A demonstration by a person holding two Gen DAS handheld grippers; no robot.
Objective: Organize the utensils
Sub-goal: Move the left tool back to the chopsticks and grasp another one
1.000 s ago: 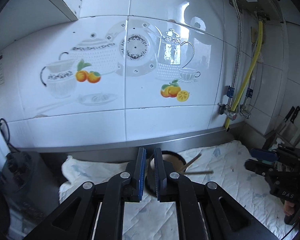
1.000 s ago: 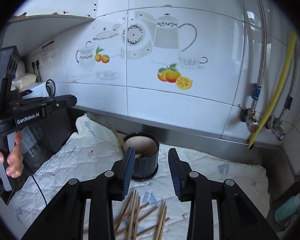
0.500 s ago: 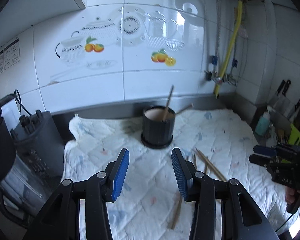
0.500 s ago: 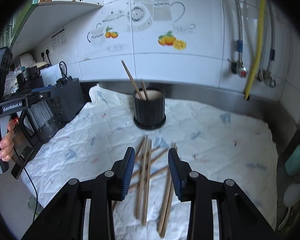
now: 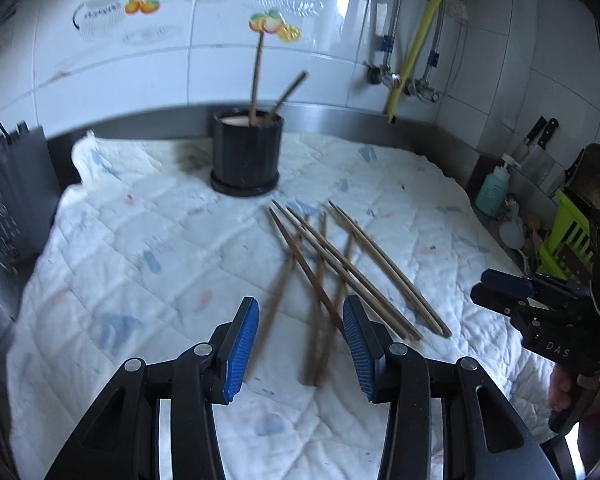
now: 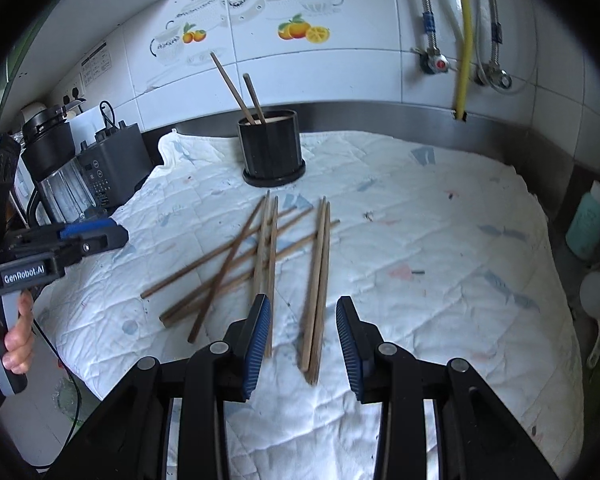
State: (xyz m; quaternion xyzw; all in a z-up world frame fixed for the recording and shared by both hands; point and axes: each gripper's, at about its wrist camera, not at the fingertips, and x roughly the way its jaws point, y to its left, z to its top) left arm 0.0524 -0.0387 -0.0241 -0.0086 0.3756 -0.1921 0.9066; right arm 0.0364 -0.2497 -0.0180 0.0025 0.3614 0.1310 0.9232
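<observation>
Left wrist view: my left tongs (image 5: 300,344) hang over the quilted white cloth (image 5: 148,264), pads spread after opening within the last second, nothing pinched; blurred ends of the loose chopsticks (image 5: 332,264) lie on the cloth below the gap.
Right wrist view: my right tongs (image 6: 302,334) are parted too, empty, poised above the near ends of a pair of chopsticks (image 6: 318,280) that lie side by side.
Loose chopsticks: a crossed heap on the cloth, between my tongs and the holder.
Holder: a black ribbed cup (image 6: 271,150) on its saucer at the far edge of the cloth, near the tiled wall (image 6: 340,8); two chopsticks (image 6: 244,94) stand in it, leaning.
Left edge: a dark appliance (image 6: 112,160) beside the cloth.
Right edge: a teal pump bottle (image 6: 590,220) off the cloth.
My hand (image 6: 14,340): wrapped on the left handle.
</observation>
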